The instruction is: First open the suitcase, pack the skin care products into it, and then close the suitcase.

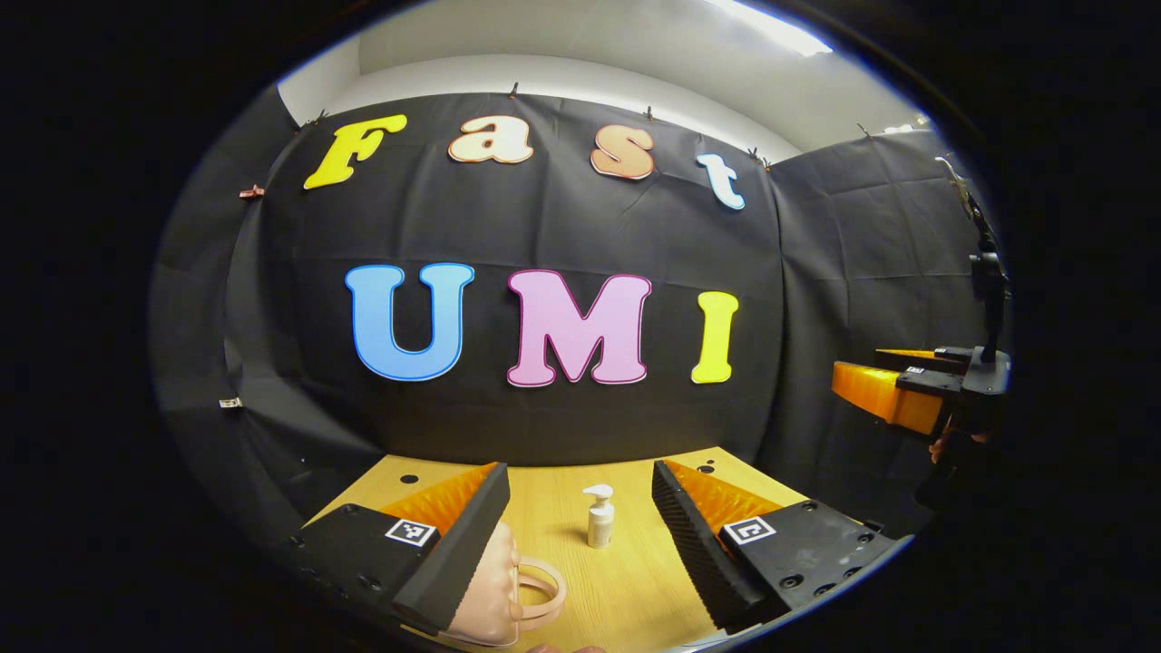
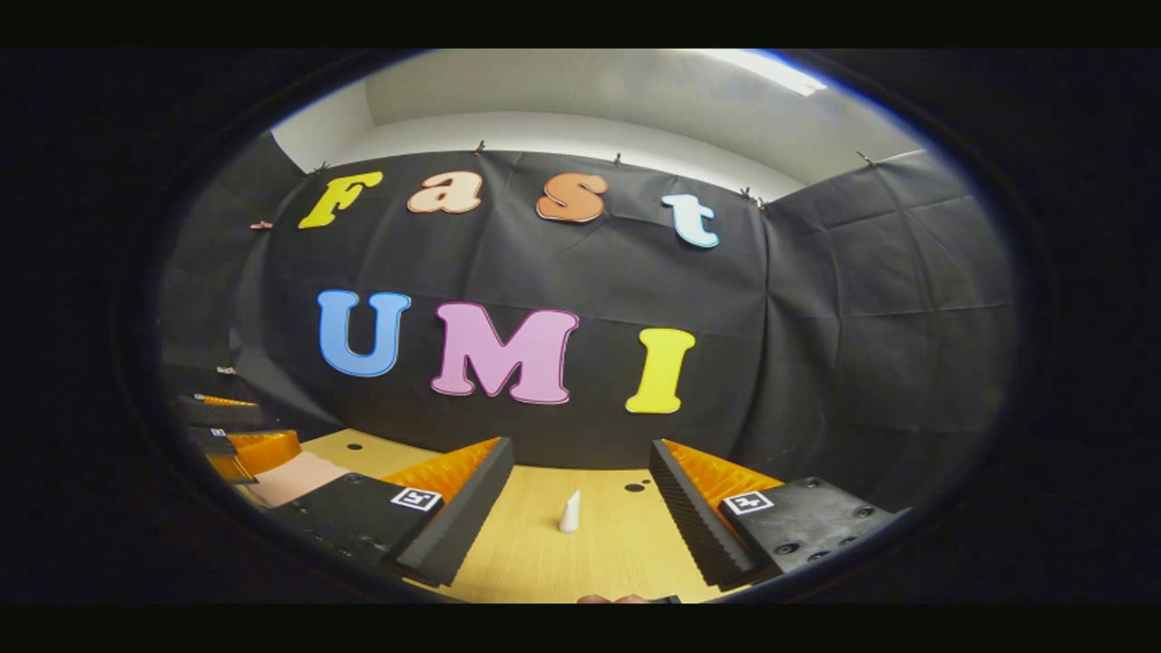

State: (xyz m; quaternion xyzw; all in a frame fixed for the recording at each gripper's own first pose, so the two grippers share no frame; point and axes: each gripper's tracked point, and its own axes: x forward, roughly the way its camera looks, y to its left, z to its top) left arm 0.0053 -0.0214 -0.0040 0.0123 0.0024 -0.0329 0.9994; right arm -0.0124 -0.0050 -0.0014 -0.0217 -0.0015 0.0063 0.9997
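Observation:
A small pink suitcase [image 1: 494, 594] with a loop handle lies on the wooden table [image 1: 626, 589] at the lower left of the left gripper view, partly hidden behind one finger. A white pump bottle [image 1: 599, 517] stands upright farther back, between the fingers of my left gripper [image 1: 579, 467], which is open and holds nothing. In the right gripper view a small white cone-shaped tube [image 2: 570, 512] stands on the table [image 2: 544, 562] ahead of my right gripper [image 2: 579, 444], also open and empty. The suitcase [image 2: 295, 476] shows there at the left.
The black cloth wall closes off the back and right side of the table. Small round holes [image 2: 635, 487] dot the tabletop near its far edge. The right gripper [image 1: 898, 394], held by a hand, hangs at the right of the left gripper view, above table height.

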